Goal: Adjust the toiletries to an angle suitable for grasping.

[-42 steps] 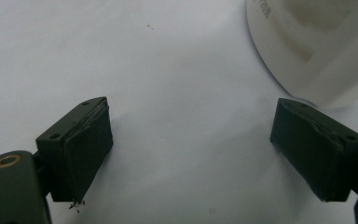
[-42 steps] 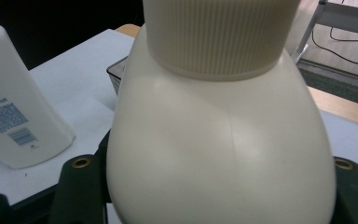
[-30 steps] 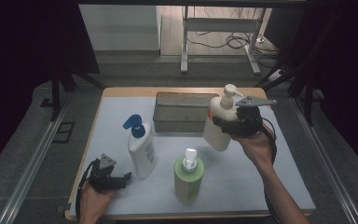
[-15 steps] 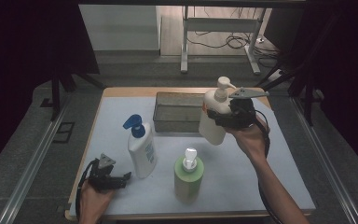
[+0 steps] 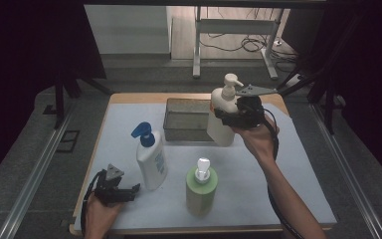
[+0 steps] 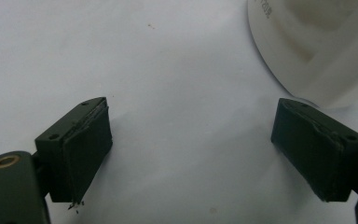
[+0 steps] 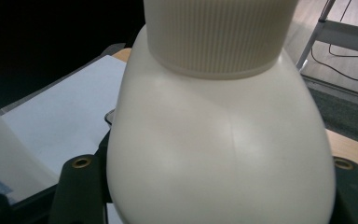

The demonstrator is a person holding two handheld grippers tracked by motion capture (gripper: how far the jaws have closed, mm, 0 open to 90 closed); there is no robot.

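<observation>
1. My right gripper (image 5: 224,115) clamps the cream pump bottle (image 5: 222,117) around its shoulder, holding it upright in the air at the right end of the mesh basket (image 5: 186,119).
2. In the right gripper view the bottle's body bulges between both jaws.
3. My left gripper (image 5: 129,190) rests on the white mat (image 5: 258,174), jaws wide with nothing between them, just beside the blue-capped white bottle (image 5: 151,162).
4. The green bottle (image 5: 200,191) stands near the front edge.

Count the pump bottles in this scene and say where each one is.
3. The cream bottle is held in the right gripper by the basket; the blue-capped bottle and the green bottle stand on the mat.
</observation>
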